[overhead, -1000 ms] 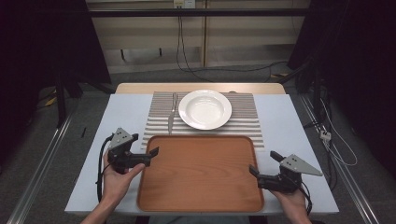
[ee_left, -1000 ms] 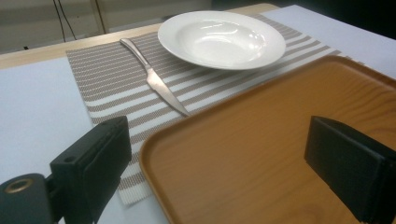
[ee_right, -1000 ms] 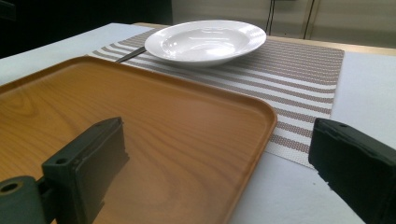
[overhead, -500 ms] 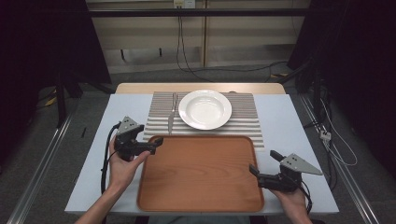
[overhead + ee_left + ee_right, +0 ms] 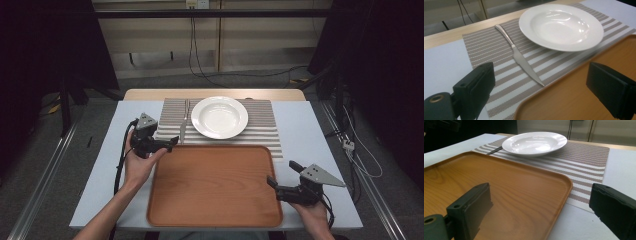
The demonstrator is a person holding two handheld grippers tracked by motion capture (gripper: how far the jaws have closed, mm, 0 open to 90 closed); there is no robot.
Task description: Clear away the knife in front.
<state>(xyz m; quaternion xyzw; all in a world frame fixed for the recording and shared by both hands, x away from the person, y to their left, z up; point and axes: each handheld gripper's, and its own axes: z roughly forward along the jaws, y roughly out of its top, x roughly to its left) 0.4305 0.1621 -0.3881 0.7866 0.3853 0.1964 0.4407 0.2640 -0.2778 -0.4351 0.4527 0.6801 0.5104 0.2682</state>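
Moved left gripper forward, jaws open, toward knife; kept right gripper open beside tray.

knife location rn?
In the high view the knife lies on the striped placemat, just left of the white plate, blade tip toward the wooden tray, near the open left tongs.

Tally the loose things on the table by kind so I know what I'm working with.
Round white ceramic plate: 1
Silver metal knife: 1
Rectangular brown wooden tray: 1
Grey and white striped woven placemat: 1
Total: 4
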